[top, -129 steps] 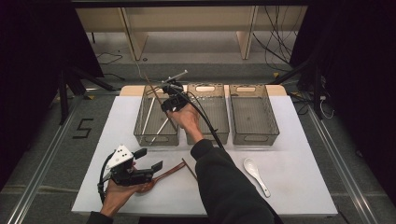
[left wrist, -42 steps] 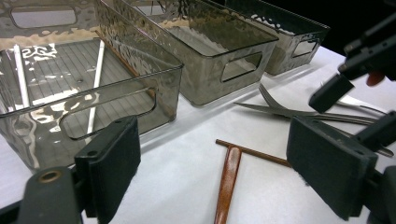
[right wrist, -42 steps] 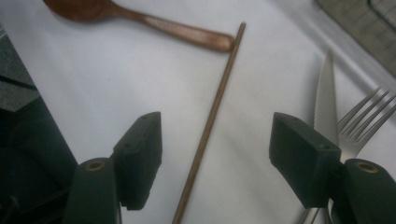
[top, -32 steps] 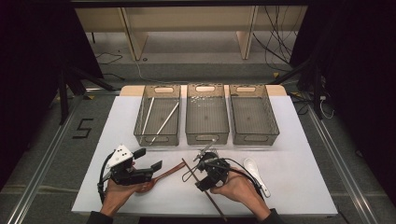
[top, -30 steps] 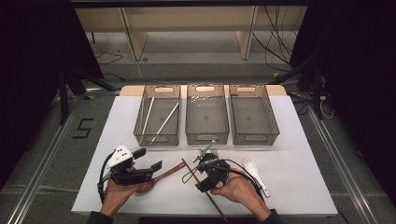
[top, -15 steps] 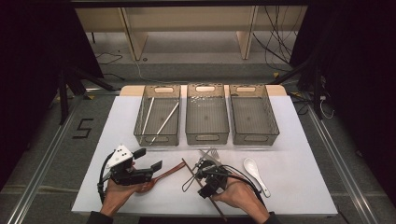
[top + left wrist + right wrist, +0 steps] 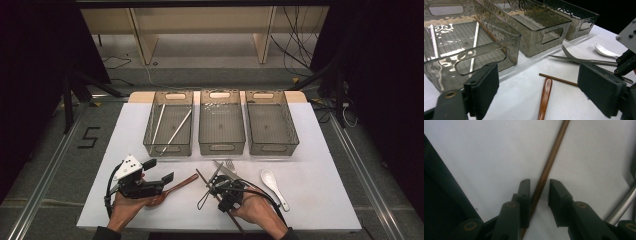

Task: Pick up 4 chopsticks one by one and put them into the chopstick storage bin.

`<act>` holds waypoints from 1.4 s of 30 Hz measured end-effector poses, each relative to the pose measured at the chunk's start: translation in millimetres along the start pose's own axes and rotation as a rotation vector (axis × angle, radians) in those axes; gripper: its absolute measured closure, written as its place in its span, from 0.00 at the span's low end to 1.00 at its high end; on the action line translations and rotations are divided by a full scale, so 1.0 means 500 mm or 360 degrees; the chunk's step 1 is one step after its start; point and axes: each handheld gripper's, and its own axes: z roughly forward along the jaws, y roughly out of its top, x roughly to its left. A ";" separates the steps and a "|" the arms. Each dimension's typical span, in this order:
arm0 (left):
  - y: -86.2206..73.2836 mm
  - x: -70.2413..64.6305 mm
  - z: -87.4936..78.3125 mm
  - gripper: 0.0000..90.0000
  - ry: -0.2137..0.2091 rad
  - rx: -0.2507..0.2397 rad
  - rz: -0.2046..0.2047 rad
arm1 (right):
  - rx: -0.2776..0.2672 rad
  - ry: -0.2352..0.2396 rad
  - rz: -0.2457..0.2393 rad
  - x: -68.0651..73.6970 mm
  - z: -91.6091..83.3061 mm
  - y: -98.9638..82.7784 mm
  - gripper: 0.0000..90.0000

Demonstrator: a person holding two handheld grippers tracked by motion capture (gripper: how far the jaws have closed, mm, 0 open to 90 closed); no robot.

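A thin brown chopstick (image 7: 202,177) lies slantwise on the white table near the front edge. My right gripper (image 7: 214,189) points down over it. In the right gripper view the chopstick (image 7: 551,157) runs between the pads (image 7: 525,195) of this gripper (image 7: 539,185). The jaws have just been closing, and a small gap remains on the right side of the stick. My left gripper (image 7: 159,171) rests open at the front left. Ahead of its wide-set jaws lies a wooden spoon (image 7: 545,97).
Three smoky clear bins stand in a row behind: the left bin (image 7: 168,150) holds two white chopsticks (image 7: 177,127), then the middle bin (image 7: 221,147) and right bin (image 7: 272,147). A fork (image 7: 231,165) and knife (image 7: 579,60) lie by the right gripper, a white spoon (image 7: 270,181) to its right.
The right hand came back from the left bin to the front of the table. Over the last second it shifted slightly left onto the brown chopstick and its jaws narrowed. The left gripper stayed put.
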 end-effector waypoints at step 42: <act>0.000 -0.001 0.001 0.19 -0.0005 0.0003 0.0001 | -0.0086 0.0003 0.0087 -0.062 -0.049 -0.022 0.95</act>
